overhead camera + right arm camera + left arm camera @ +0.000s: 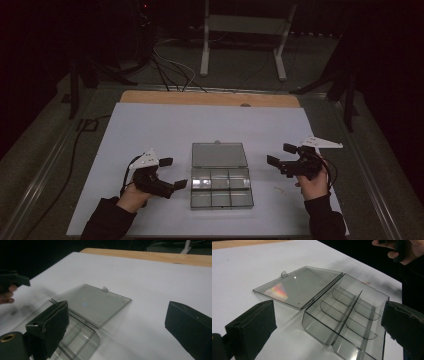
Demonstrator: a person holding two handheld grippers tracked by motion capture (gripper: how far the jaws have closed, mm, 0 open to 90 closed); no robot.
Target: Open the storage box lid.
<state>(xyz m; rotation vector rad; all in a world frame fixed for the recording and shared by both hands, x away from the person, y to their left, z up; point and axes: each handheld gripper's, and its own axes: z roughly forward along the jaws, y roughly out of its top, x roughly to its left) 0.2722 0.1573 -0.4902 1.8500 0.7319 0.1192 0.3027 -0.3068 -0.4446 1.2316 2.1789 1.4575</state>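
Observation:
A clear plastic compartment box (221, 187) sits open mid-table, its lid (219, 155) lying flat behind the base. Several empty compartments show in the base (344, 312), hinged to the lid (299, 286). My left gripper (173, 173) is open just left of the box, and its jaws frame the box's near corner (328, 327) without touching it. My right gripper (281, 154) is open to the right of the box, apart from it. It (120, 327) looks across the lid (92, 302) and the base's corner (77, 342).
A white sheet (150, 130) covers the table, with a wooden strip (210, 98) along the far edge. A small pale scrap (280, 190) lies right of the box. Cables (170, 70) and a white frame's legs (280, 55) stand on the floor beyond.

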